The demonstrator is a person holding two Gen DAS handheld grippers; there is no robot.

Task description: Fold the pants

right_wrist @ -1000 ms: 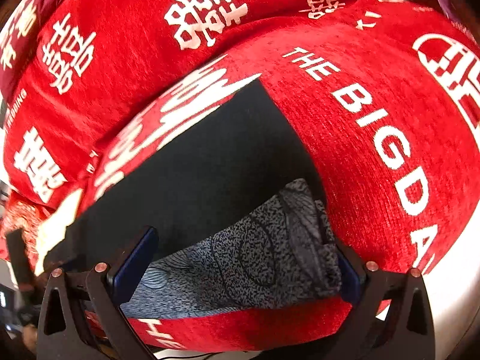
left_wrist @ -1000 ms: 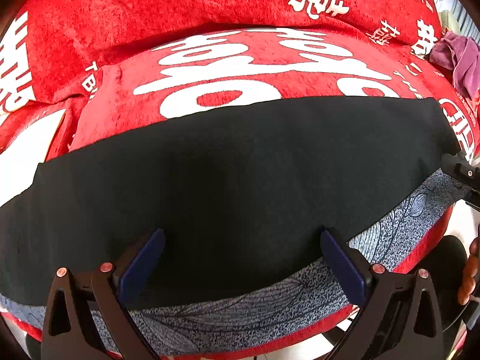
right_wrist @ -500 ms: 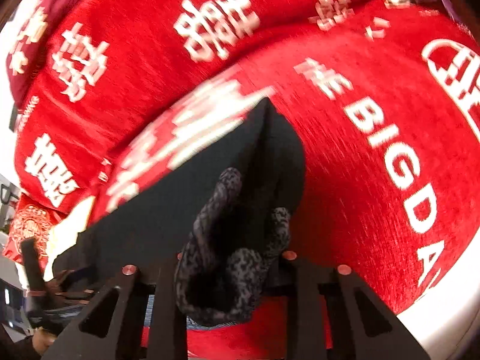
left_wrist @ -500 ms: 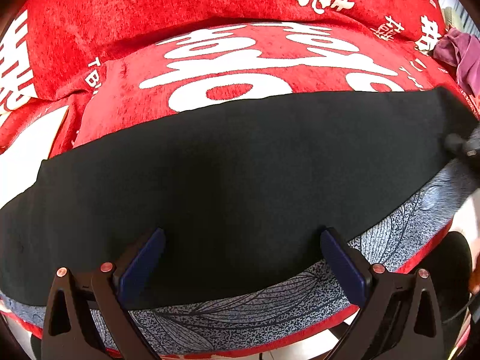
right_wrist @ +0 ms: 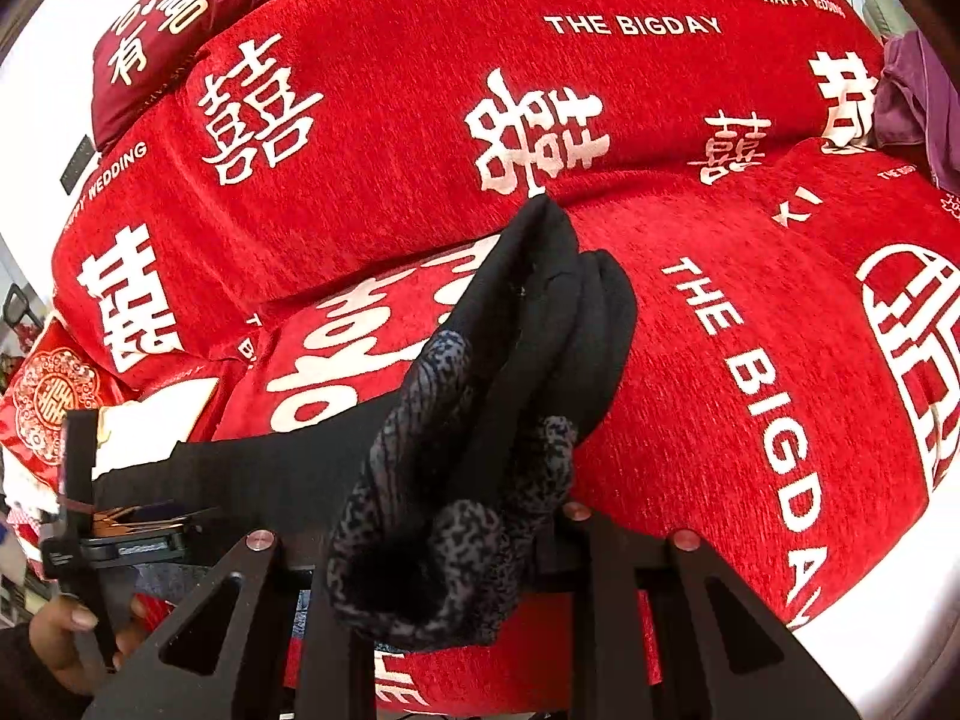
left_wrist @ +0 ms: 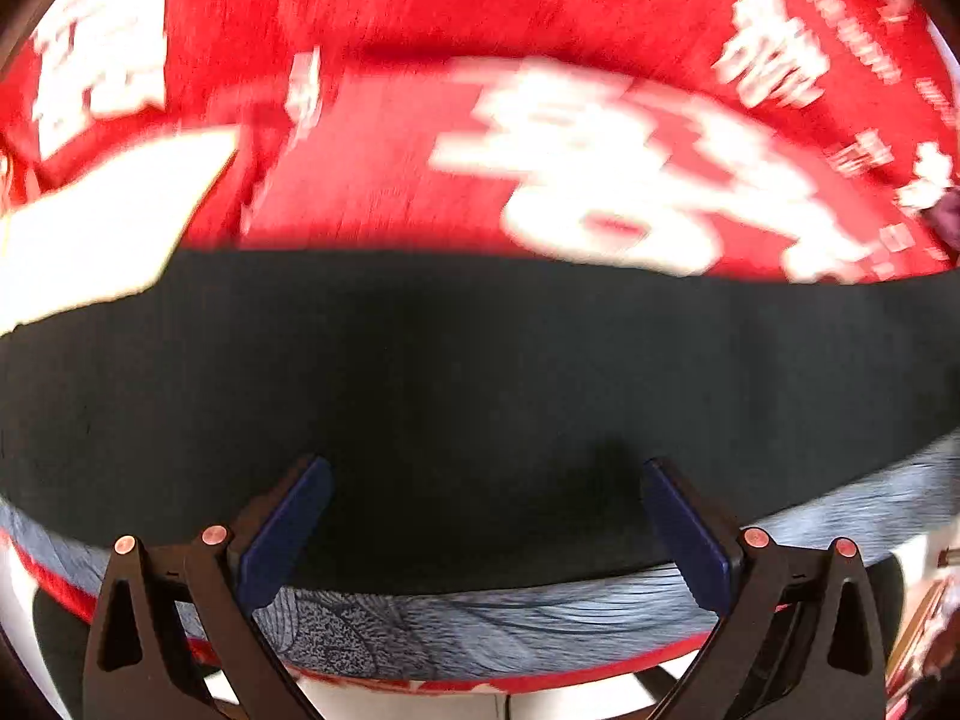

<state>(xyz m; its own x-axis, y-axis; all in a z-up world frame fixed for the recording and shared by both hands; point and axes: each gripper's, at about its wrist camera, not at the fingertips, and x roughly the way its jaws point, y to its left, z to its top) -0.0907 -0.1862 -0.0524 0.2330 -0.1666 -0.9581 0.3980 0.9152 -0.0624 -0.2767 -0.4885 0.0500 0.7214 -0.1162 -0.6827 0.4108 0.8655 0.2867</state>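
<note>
Writing: "THE BIGDAY", "HAPPY WEDDING" and large white double-happiness characters are read on the red sofa cover (right_wrist: 384, 138); gold characters are seen on the dark red cushion (right_wrist: 174, 30) at upper left, too small to be read.
Pants: the black pants (left_wrist: 480, 372) are laid flat along the front of the seat, with a grey patterned band (left_wrist: 492, 624) shown along their near edge. Their right end (right_wrist: 516, 396) is gathered and lifted off the seat.
Right gripper: the right gripper (right_wrist: 444, 546) is closed on the bunched end of the pants, black and grey cloth being squeezed between its fingers.
Left gripper: the left gripper (left_wrist: 480, 528) is held with its fingers spread wide over the near edge of the pants, nothing being clamped between the blue pads (left_wrist: 282, 528).
Edges and room: bare red seat is left beyond the far edge of the pants and to the right of the lifted end. A purple cloth (right_wrist: 918, 96) is seen at the far right of the sofa.
Change: a second ago the right fingers were spread around a flat grey end; they have since been shut and the end raised. The left view has been shifted leftward and is now blurred.
</note>
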